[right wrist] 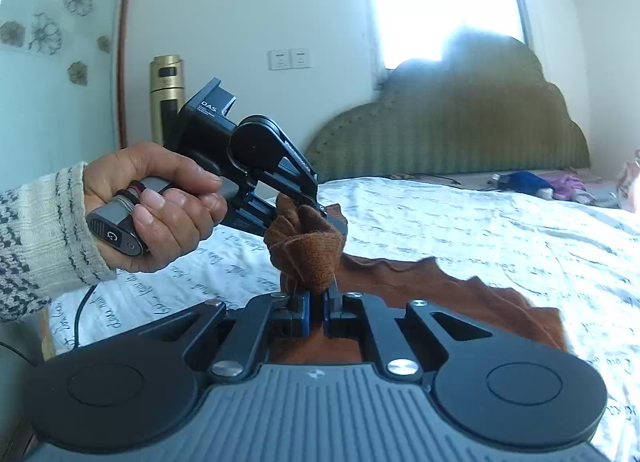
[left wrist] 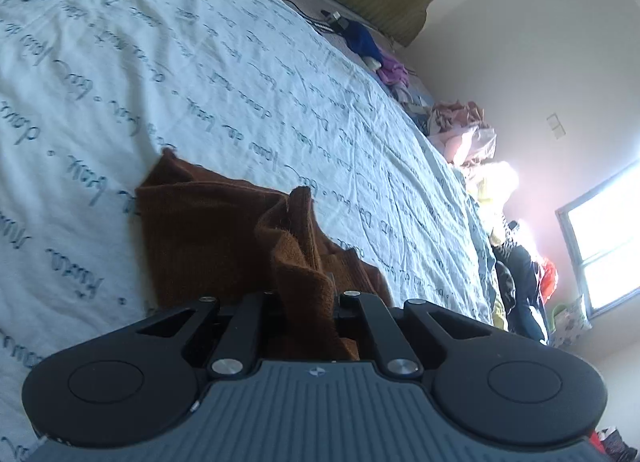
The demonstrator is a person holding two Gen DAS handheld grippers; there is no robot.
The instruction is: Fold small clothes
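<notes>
**Brown cloth held between both grippers above the bed**

The brown cloth (right wrist: pixel 308 250) is pinched at a bunched fold by the right gripper (right wrist: pixel 317 304), whose jaws are drawn narrow upon it. The same bunch is clamped just beyond those jaws by the left gripper (right wrist: pixel 320 211), which is tilted downward and gripped by a hand (right wrist: pixel 160 202) in a knitted sleeve (right wrist: pixel 36 234). In the left wrist view, fabric is seen rising between the nearly closed jaws, the rest being draped on the printed bedsheet (left wrist: pixel 200 62) beyond them.
</notes>
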